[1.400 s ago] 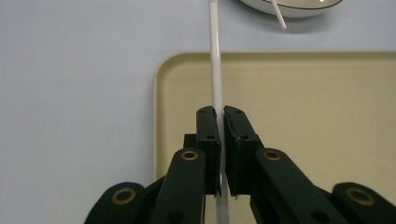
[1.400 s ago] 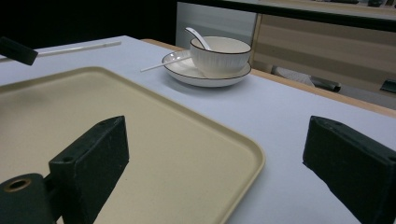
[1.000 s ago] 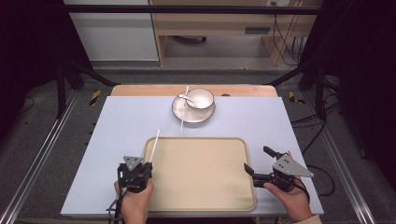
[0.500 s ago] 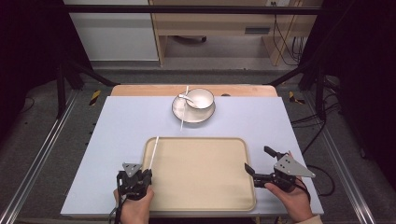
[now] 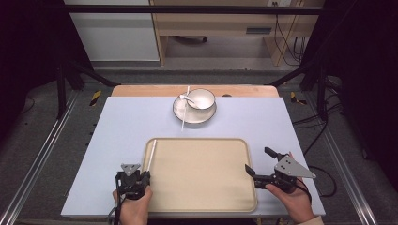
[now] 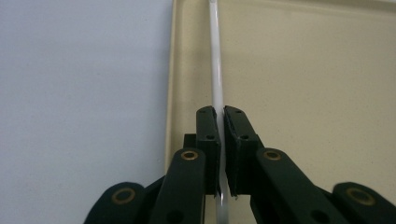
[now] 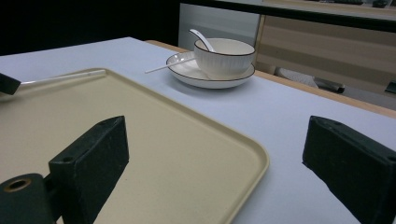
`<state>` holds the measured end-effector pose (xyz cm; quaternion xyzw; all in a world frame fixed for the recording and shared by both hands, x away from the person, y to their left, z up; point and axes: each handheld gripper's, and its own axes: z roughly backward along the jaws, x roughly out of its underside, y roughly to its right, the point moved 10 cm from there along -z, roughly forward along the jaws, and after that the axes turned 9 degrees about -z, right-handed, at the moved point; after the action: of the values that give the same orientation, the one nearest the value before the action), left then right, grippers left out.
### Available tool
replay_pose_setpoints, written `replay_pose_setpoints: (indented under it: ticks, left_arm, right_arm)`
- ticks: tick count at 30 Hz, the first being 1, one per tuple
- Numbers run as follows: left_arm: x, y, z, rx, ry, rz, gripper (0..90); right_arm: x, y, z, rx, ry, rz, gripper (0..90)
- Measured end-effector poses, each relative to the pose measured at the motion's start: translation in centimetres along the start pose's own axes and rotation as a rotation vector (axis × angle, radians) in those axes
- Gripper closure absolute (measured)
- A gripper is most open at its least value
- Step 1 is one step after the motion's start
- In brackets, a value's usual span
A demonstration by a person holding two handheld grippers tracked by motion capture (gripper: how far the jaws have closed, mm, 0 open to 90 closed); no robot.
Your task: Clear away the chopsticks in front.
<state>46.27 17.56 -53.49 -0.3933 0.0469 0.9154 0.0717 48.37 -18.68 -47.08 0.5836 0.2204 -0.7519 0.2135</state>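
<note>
My left gripper (image 5: 140, 176) fingers pinch a white chopstick (image 6: 215, 70) lying along the tray's (image 5: 202, 197) left rim; right gripper (image 5: 263, 165) fingers gape wide over tray's right edge, holding nothing.

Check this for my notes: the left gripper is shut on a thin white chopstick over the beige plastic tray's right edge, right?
Not quite. The left gripper is shut on the thin white chopstick, but over the beige plastic tray's left edge, as the high view shows.
</note>
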Motion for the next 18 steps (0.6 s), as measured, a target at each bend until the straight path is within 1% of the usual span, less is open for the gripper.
replay_pose_setpoints:
  ticks: [5,9,11,18]
  left_arm:
    - [0.0,0.06,-0.19,0.002,-0.003,0.001,84.5]
    - [-0.01,-0.03,-0.31,-0.006,0.003,0.008,84.5]
    - [0.11,0.04,-0.46,-0.003,-0.004,0.009,84.4]
    - [0.11,0.01,-0.54,0.002,0.001,0.015,84.2]
  right_arm:
    - [0.02,-0.01,0.01,0.0,-0.002,-0.004,7.1]
    - [0.04,-0.04,-0.01,-0.002,-0.003,-0.003,7.1]
    - [0.07,-0.07,-0.03,-0.002,-0.005,-0.003,7.1]
    - [0.09,-0.07,-0.03,-0.003,-0.006,-0.004,7.1]
